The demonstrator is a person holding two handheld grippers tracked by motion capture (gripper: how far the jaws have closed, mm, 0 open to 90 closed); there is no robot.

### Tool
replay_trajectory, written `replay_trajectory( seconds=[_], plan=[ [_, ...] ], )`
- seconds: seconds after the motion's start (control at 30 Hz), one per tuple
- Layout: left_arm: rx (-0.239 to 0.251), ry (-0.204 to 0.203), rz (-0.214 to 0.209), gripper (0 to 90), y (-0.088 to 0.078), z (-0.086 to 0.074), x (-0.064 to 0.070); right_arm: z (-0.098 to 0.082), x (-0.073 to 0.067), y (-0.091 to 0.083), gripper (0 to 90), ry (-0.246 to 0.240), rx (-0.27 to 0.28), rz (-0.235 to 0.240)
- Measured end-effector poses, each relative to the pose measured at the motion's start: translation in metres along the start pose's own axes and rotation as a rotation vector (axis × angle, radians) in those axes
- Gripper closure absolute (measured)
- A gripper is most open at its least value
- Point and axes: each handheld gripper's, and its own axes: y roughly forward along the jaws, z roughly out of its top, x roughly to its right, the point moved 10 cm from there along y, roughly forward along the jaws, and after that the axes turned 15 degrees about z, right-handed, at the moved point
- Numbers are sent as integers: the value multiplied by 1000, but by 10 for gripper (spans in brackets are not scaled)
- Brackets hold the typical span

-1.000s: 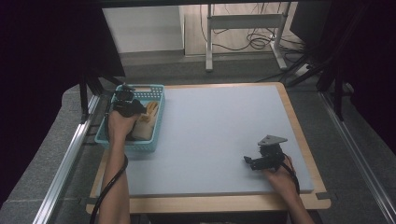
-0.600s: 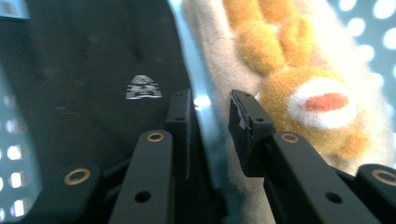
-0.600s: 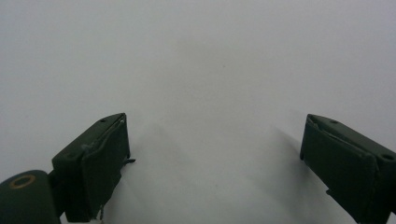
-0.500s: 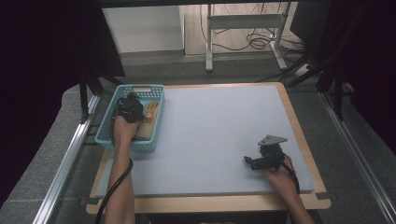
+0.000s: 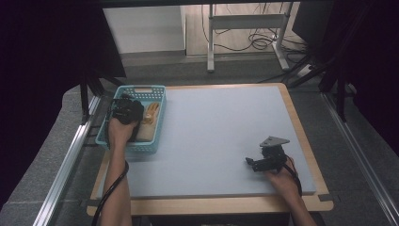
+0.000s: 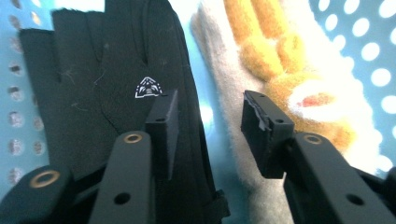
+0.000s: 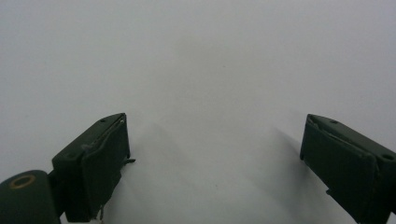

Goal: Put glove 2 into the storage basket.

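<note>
Right gripper (image 5: 254, 163) near front right corner of surface (image 5: 221, 127) — jaws wide, nothing between them, pale mat beneath. Left gripper (image 6: 208, 121) over blue basket (image 5: 155, 90) at left edge of surface; jaws narrow, just been opening, gap bare, pads pressing on nothing. Black glove (image 6: 107, 70) under left jaw, cream-and-orange plush glove (image 6: 280, 60) under right jaw — both lying in basket, side by side. Beyond far edge: floor, cables (image 5: 256, 40).
</note>
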Motion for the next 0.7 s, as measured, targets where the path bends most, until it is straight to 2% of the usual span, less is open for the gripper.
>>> replay_trajectory(
  seconds=[0.23,0.47,0.7],
  plan=[
    [52,-20,-7,478,-13,6,-5,0,0,0,79,-1,0,-1],
    [101,-43,-42,430,-29,9,-9,0,0,0,79,-5,0,-3],
    [136,-42,-71,359,-43,9,-10,0,0,0,79,-8,1,-6]
  ],
)
